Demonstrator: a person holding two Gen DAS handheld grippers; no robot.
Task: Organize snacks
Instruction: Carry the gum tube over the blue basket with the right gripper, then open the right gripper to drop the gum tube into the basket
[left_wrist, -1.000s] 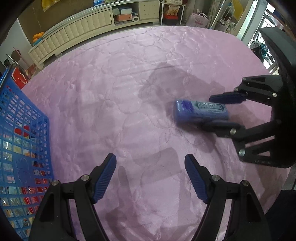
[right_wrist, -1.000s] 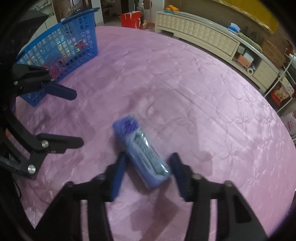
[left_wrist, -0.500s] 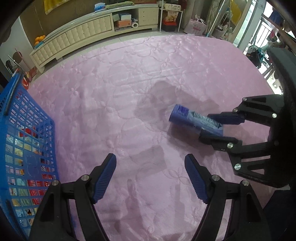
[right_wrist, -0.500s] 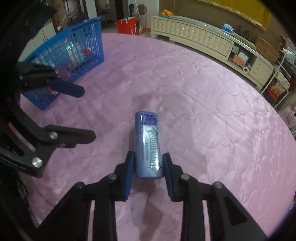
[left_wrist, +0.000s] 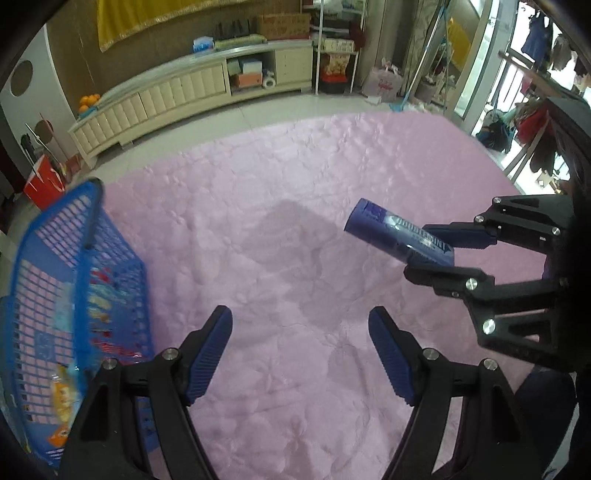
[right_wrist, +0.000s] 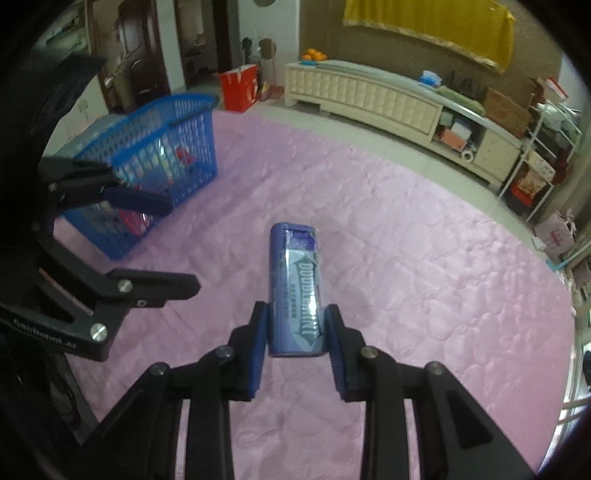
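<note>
A blue gum pack (right_wrist: 295, 288) marked Doublemint hangs above the pink cloth, with my right gripper (right_wrist: 295, 332) shut on its near end. The left wrist view has the same gum pack (left_wrist: 397, 234) at the right, tilted, held by the right gripper (left_wrist: 436, 251). My left gripper (left_wrist: 301, 352) stands open over the cloth with nothing between its fingers. A blue plastic basket (right_wrist: 162, 155) with several snack packets inside stands at the left; the left wrist view shows this basket (left_wrist: 55, 295) beside the left finger.
The pink quilted cloth (left_wrist: 295, 206) spreads across the whole work surface. Beyond it lie a tiled floor, a long cream cabinet (right_wrist: 369, 96) and a red bag (right_wrist: 240, 88). Shelves and bags crowd the far right.
The right gripper closed on the gum pack and lifted it off the cloth. Both grippers rose, so the basket and the room beyond show more.
</note>
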